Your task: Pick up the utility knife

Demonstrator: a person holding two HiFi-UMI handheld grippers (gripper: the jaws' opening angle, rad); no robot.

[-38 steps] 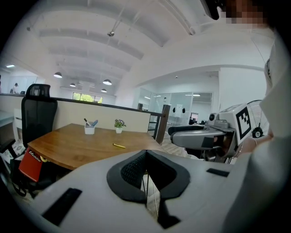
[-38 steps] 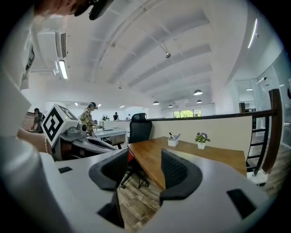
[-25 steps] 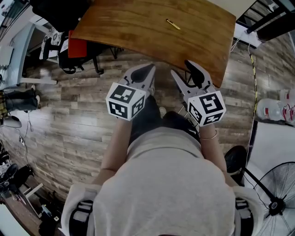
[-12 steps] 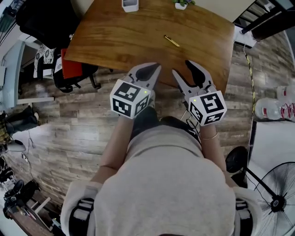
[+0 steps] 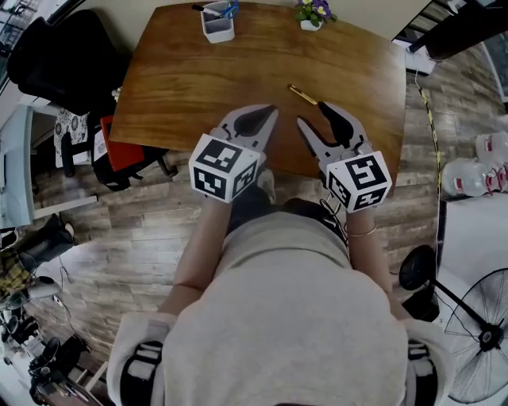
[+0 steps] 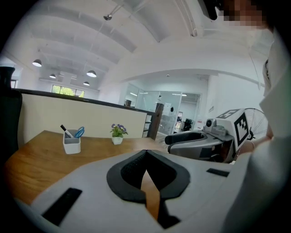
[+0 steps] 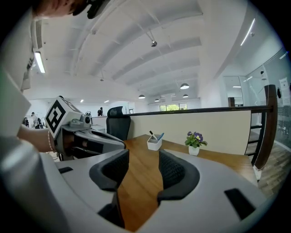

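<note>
The utility knife (image 5: 302,95) is a slim yellow bar lying on the brown wooden table (image 5: 198,79), right of the middle. My right gripper (image 5: 319,121) is open over the table's near edge, with its fingertips just short of the knife. My left gripper (image 5: 267,112) is shut on nothing, a hand's width to the left of the knife. In the left gripper view the left gripper (image 6: 146,153) has its pads meeting at the tip. The right gripper view shows bare table between the pads of the right gripper (image 7: 143,157). Neither gripper view shows the knife.
A white pen cup (image 5: 219,21) and a small flower pot (image 5: 312,14) stand at the table's far edge. A black office chair (image 5: 55,55) is left of the table. Water bottles (image 5: 468,176) and a floor fan (image 5: 480,349) are at the right.
The table has drawn closer in the head view. Both grippers have gone from over the floor to over its near edge, and the knife now lies close to the right gripper.
</note>
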